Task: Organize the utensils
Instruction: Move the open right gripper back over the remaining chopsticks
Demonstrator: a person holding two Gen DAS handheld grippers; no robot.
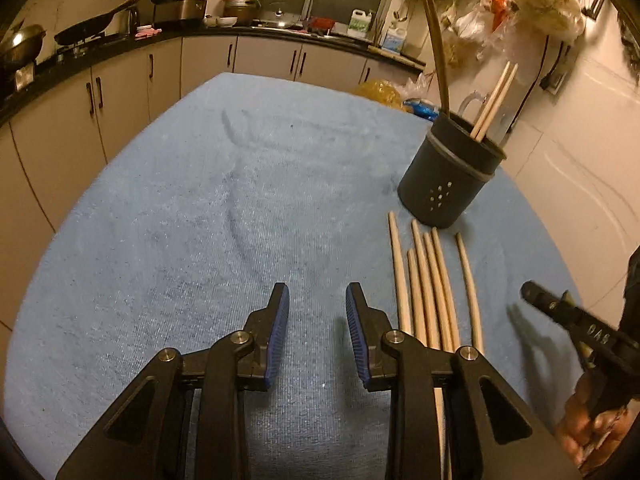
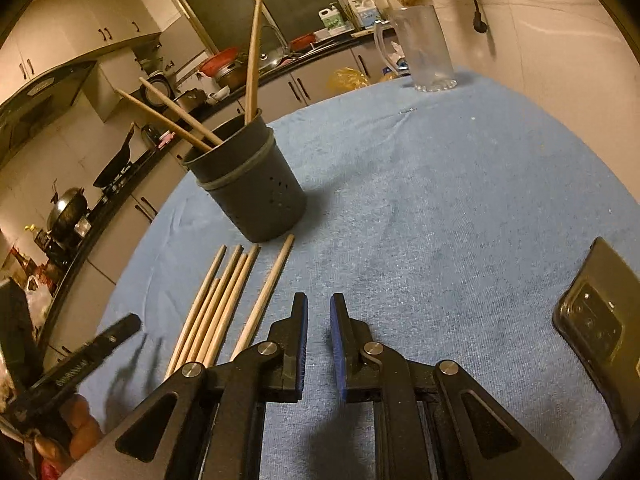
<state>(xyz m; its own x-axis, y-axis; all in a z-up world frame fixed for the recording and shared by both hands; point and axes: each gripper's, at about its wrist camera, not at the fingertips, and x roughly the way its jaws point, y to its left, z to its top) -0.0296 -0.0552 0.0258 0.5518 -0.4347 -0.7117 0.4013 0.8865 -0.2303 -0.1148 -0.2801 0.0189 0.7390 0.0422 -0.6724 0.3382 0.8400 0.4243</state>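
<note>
Several wooden chopsticks (image 1: pixel 430 288) lie side by side on the blue cloth (image 1: pixel 200 220), in front of a dark round utensil holder (image 1: pixel 448 176). The holder has three chopsticks standing in it. My left gripper (image 1: pixel 318 300) is open and empty, just left of the loose chopsticks. In the right wrist view the chopsticks (image 2: pixel 224 304) lie left of my right gripper (image 2: pixel 319 308), which is open a little and empty, over the cloth. The holder (image 2: pixel 252 188) stands beyond them. My right gripper also shows in the left wrist view (image 1: pixel 532 292).
A clear glass mug (image 2: pixel 424 48) stands at the far edge of the cloth. A black phone (image 2: pixel 600 320) lies at the right. Kitchen counters (image 1: pixel 120 40) with pans run behind the table. A tiled wall (image 2: pixel 560 60) is close on the right.
</note>
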